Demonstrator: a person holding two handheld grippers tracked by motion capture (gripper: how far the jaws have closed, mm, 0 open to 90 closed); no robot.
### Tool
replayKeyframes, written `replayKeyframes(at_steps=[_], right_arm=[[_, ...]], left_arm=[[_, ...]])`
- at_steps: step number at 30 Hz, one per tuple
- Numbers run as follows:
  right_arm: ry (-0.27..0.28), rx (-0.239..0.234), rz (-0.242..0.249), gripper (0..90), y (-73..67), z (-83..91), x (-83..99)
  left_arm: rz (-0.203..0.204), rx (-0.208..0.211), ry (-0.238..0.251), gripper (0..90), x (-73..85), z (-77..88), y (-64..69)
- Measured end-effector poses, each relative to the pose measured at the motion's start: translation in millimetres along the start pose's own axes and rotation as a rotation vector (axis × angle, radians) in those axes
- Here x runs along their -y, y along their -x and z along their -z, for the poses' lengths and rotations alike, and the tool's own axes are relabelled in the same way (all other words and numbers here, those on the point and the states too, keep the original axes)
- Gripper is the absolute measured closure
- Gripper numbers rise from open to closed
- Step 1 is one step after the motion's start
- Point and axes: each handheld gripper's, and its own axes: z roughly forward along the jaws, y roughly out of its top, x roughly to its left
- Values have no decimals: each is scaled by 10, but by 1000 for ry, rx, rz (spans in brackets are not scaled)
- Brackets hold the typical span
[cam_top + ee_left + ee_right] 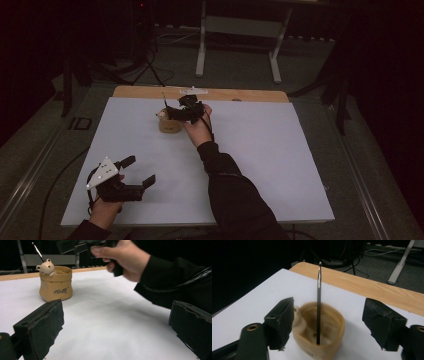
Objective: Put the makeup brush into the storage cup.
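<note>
Nearest the person, the left gripper [136, 172] is being held low over the white sheet [280, 165] near its front-left corner, its jaws spread wide with nothing between them.

Farther out, near the far middle of the sheet, the right gripper [172, 111] is being held just above the tan pot [170, 125]. In the right gripper view its jaws are standing well apart on either side of the thin dark stick [319, 302], with neither pad touching it; the stick is being left standing in the pot, leaning slightly against the inside.

The stick is judged to be light, stiff and narrow, with a smooth shaft that is likely to slip or twist between flat pads. It is best taken on the bare upper shaft, well above the rim, squarely across the pads, so that the pot is not being dragged along.

The pot [56, 285], with its small bear figure [47, 267] perched at the rim, is looking like glazed ceramic: rigid, fairly light, breakable, and easily tipped if the stick is being levered sideways. A straight upward lift is judged safest.

Beyond the pot, the wooden table edge [250, 94] is being left bare.
</note>
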Motion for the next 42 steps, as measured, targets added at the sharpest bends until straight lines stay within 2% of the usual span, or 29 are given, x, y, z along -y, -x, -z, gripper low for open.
replayKeyframes(at_steps=[2,4,6,9,10,13,17,18,19,23,27,29,35,38,42], right_arm=[[-10,-12,-12,134,34,84,7],[-21,-37,6,100,78,181,23],[-26,-44,28,100,116,278,36],[-21,-29,75,101,171,439,45],[-31,-32,74,109,193,484,42],[-60,-101,63,121,258,604,42],[-67,-113,106,131,304,810,112],[-67,-113,106,131,304,810,112],[-76,-124,111,134,336,898,163],[-90,-130,136,135,373,1063,250],[-58,-167,137,131,399,1272,345],[-48,-165,156,130,402,1364,394],[-2,-200,151,121,453,1615,567],[-2,-219,153,115,472,1721,676],[10,-220,162,115,510,1868,826]], left_arm=[[1,1,0,2,1,-5,3],[0,3,-2,2,0,-7,8],[-3,-3,-4,2,-6,-8,15],[-9,-3,-12,2,-12,-19,11],[-18,-8,-19,2,-12,-26,7],[-16,-5,-26,2,-12,-27,-10],[-15,-1,-23,2,-15,-20,-10],[-16,-3,-24,2,-13,-20,-7],[-13,4,-25,2,-11,-21,-5],[-11,15,-21,2,-11,-24,1],[-4,26,-22,2,-12,-24,-2],[-4,34,-20,2,-12,-21,-2],[-12,47,-18,2,-20,-21,19],[-13,58,-19,2,-20,-24,26],[-20,65,-21,2,-20,-30,39]])
